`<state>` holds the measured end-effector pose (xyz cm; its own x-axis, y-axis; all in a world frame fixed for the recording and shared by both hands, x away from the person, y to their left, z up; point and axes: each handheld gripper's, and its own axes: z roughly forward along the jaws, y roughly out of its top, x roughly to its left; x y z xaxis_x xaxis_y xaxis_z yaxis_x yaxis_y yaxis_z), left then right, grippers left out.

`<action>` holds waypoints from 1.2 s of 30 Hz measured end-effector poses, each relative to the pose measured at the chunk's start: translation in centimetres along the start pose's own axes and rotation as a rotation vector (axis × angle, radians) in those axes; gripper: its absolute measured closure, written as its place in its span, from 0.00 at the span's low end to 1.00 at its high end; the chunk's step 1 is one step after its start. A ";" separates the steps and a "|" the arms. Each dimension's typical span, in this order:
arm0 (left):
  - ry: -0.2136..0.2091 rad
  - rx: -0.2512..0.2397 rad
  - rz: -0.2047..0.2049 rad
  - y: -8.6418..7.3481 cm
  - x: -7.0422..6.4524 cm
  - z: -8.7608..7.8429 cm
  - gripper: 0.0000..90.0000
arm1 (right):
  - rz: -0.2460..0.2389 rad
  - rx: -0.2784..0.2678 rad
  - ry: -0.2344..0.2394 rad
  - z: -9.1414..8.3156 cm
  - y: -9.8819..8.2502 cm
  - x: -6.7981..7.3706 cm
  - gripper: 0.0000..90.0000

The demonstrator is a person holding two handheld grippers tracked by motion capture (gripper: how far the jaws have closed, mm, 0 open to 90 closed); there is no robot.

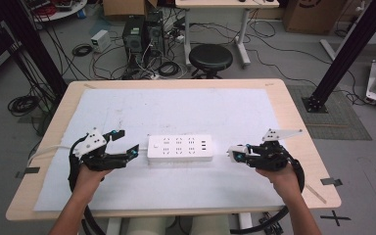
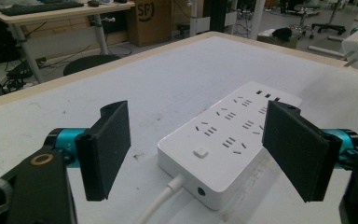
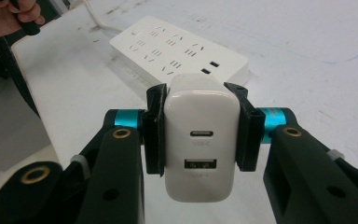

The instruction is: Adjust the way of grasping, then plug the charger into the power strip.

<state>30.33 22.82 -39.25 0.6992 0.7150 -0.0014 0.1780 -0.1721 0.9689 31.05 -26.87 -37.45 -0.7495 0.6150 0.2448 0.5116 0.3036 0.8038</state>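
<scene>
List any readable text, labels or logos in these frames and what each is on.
"SF": on the cardboard box behind the table, left gripper view.
Faint print under the two ports of the white charger held in the right gripper: too blurred to read.
Power strip: no readable text, just sockets and a button.

The right tool [image 3: 199,140] clamps a white charger [image 3: 200,142], ports facing the camera; beyond, a white power strip [image 3: 177,49] lies on the counter [image 3: 307,56], perhaps near its edge.

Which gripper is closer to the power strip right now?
Left. The left gripper sits open at the power strip's corded end, almost touching; the right gripper, clamping the white charger, is a short gap off the other end.
</scene>
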 end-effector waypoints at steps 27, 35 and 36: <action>0.010 0.011 -0.011 -0.6 0.3 -0.2 0.26 | -0.260 0.247 -0.095 -0.5 3.6 0.8 0.70; 0.008 0.011 -0.020 -0.8 0.3 -0.2 0.26 | -0.294 0.330 -0.096 0.6 4.7 1.1 0.70; 0.009 0.009 -0.019 -0.8 0.4 -0.2 0.26 | -0.301 0.339 -0.096 0.8 4.8 1.1 0.70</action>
<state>30.32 23.38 -40.00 0.6895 0.7241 -0.0176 0.1972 -0.1643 0.9665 33.06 -24.18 -33.74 -0.8516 0.5229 -0.0368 0.3975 0.6900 0.6049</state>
